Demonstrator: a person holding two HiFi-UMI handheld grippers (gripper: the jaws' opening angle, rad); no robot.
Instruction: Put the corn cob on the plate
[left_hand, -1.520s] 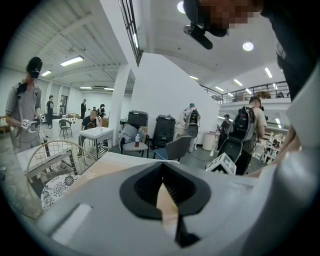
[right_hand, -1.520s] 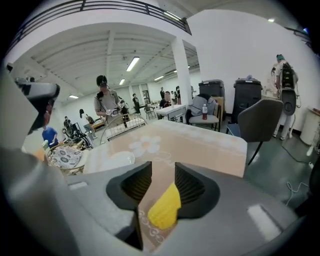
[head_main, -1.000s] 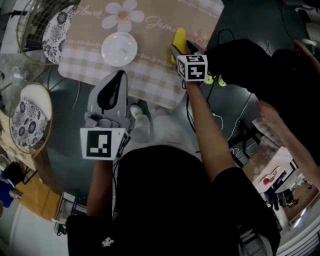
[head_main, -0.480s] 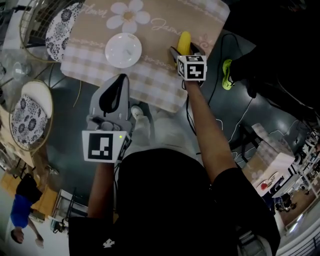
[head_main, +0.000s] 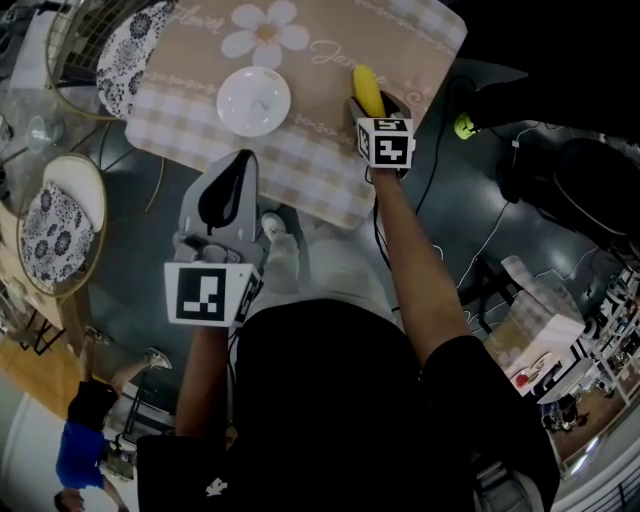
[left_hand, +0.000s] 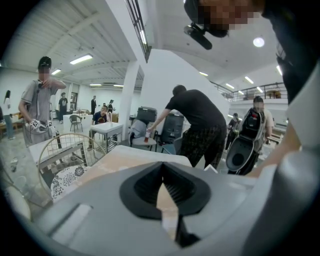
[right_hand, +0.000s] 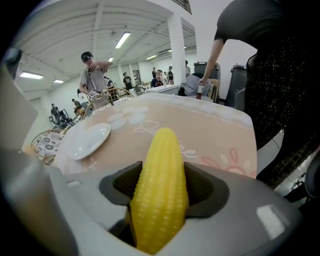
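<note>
A yellow corn cob (head_main: 368, 88) lies on the beige flowered tablecloth (head_main: 300, 165) near the table's right side. My right gripper (head_main: 369, 104) has the corn cob (right_hand: 160, 190) between its jaws, which are closing with both pads against its sides. To its left stands a small white plate (head_main: 254, 99), bare, also in the right gripper view as the plate (right_hand: 90, 141) at the left. My left gripper (head_main: 233, 168) hangs at the table's near edge, below the plate, jaws together and holding nothing; in its own view the left gripper (left_hand: 162, 176) points over the tabletop.
Two wire chairs with patterned cushions stand left of the table, one chair (head_main: 55, 235) near and another chair (head_main: 130, 50) farther. Cables lie on the dark floor (head_main: 480, 200) at the right. A person in black (right_hand: 280, 75) stands at the table's far right corner.
The right gripper has stayed at the corn cob and the left has kept still. The head view has shifted slightly, and the people on the right have left it.
</note>
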